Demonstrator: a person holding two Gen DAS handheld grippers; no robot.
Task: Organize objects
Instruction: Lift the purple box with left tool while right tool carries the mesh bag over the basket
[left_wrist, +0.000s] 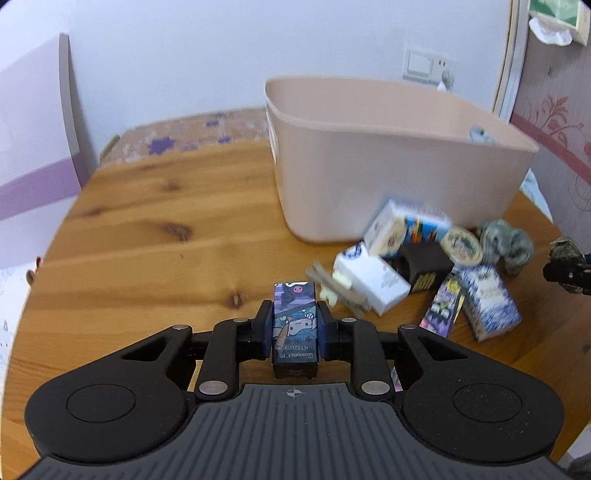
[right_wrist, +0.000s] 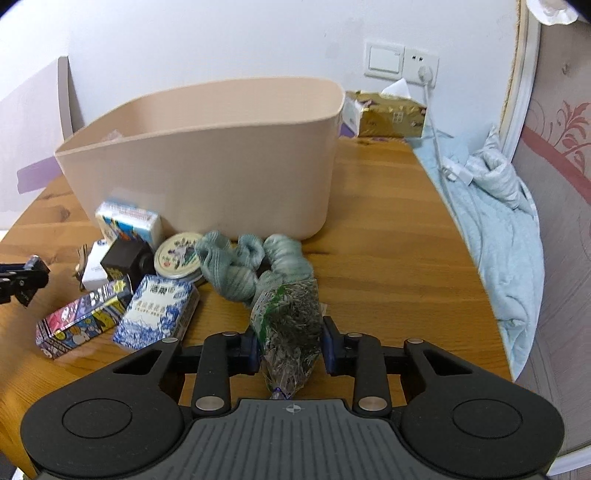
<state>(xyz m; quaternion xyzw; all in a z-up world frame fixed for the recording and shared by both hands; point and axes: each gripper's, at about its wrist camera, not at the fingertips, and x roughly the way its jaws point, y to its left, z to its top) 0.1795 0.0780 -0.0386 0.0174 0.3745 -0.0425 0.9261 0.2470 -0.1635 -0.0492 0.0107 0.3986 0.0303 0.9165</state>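
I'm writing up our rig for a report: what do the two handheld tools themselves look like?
Both match: the left tool and right tool have matte black linkage arms with silver pivot pins, blue-edged finger pads, two round black housings, and a ribbed grey centre plate marked with a small crosshair. No cables or sleeves show.

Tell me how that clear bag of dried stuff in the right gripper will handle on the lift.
The bag looks soft: its film is crinkled and bulges between the right gripper pads, so it will probably sag and shift. Its loose, dry-looking filling suggests it is light. The glossy film may slip, so a gentle, steady carry to the bin seems wise.
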